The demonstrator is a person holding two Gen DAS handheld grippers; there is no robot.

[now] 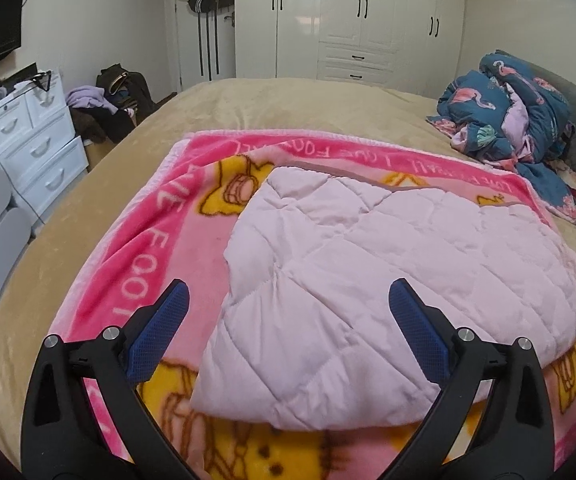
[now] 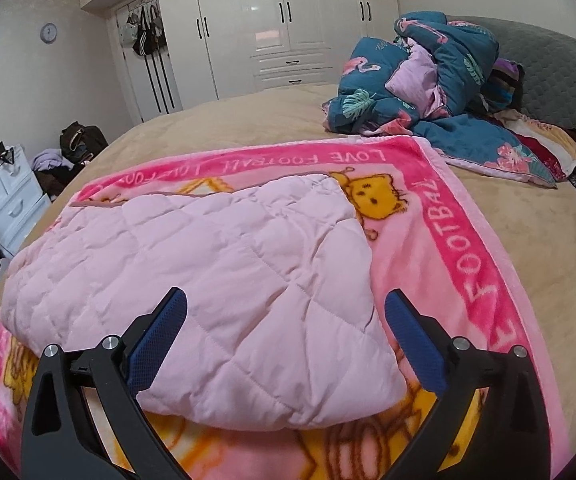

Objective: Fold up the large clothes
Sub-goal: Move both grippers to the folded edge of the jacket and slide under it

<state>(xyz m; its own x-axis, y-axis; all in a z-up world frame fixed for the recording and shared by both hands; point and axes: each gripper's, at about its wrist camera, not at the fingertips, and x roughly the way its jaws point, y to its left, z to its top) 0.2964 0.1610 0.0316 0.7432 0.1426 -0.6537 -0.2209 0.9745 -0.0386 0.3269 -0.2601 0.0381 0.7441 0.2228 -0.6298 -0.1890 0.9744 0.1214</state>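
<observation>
A pale pink quilted garment [image 1: 367, 272] lies folded into a thick rectangle on a bright pink cartoon blanket [image 1: 160, 240] spread over the bed. In the right wrist view the same garment [image 2: 216, 272] fills the middle, with the blanket [image 2: 455, 232] showing to its right. My left gripper [image 1: 288, 300] hovers above the garment's near left part, jaws wide apart, nothing between the blue pads [image 1: 172, 312]. My right gripper [image 2: 286, 304] hangs over the near right corner, equally wide, pads [image 2: 403, 320] clear of the fabric.
The tan bed cover [image 1: 288, 108] surrounds the blanket. A crumpled blue flamingo-print duvet [image 1: 503, 116] lies by the grey headboard [image 2: 547, 64]. White drawers [image 1: 36, 140] and a clothes pile [image 1: 116, 100] stand left of the bed; white wardrobes [image 1: 351, 16] line the far wall.
</observation>
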